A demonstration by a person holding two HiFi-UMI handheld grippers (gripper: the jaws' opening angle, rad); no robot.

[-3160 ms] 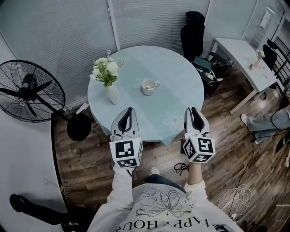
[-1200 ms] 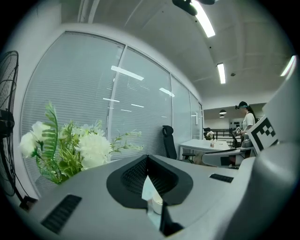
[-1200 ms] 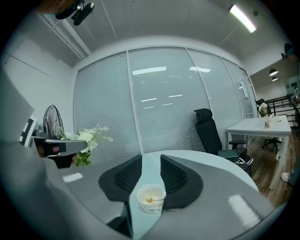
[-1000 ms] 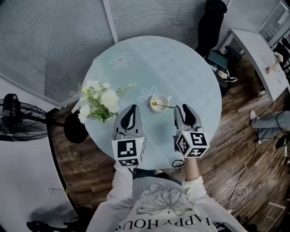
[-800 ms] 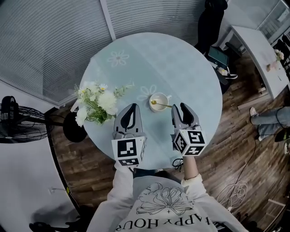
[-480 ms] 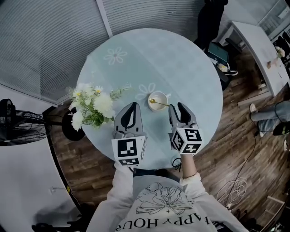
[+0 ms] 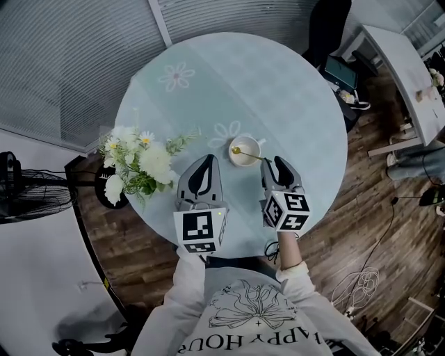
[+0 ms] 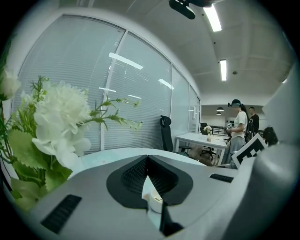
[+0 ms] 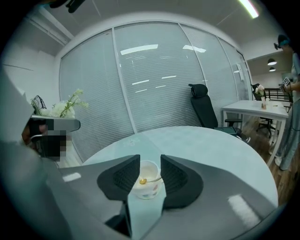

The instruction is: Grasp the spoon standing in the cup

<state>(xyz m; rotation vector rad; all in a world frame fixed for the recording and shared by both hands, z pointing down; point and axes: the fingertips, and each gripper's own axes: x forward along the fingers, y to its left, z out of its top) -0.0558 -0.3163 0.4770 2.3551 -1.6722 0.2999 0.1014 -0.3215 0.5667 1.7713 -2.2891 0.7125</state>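
Observation:
A white cup [image 7: 243, 151] stands on the round pale-blue table [image 7: 278, 83], with a gold spoon [image 7: 248, 154] in it whose handle leans out to the right. My right gripper [image 7: 275, 165] is just right of and nearer than the cup, its tips by the handle's end. Its jaws are opening and nothing lies between the pads. In the right gripper view the cup [image 9: 147, 185] and spoon [image 9: 149, 179] show ahead through the gap of the right gripper [image 9: 150, 162]. The left gripper [image 7: 203, 167] hovers left of the cup, shut and empty, its jaws meeting in the left gripper view [image 8: 147, 158].
A vase of white flowers [image 7: 139, 163] stands at the table's left edge, close to the left gripper. A floor fan [image 7: 28, 195] is at the far left, a black office chair [image 7: 330, 21] and a white desk [image 7: 396, 62] beyond the table. Two people [image 8: 241, 124] stand by the desk.
My right gripper has crept forward and left toward the spoon's handle, and its jaws have spread wider. The left gripper has kept its place.

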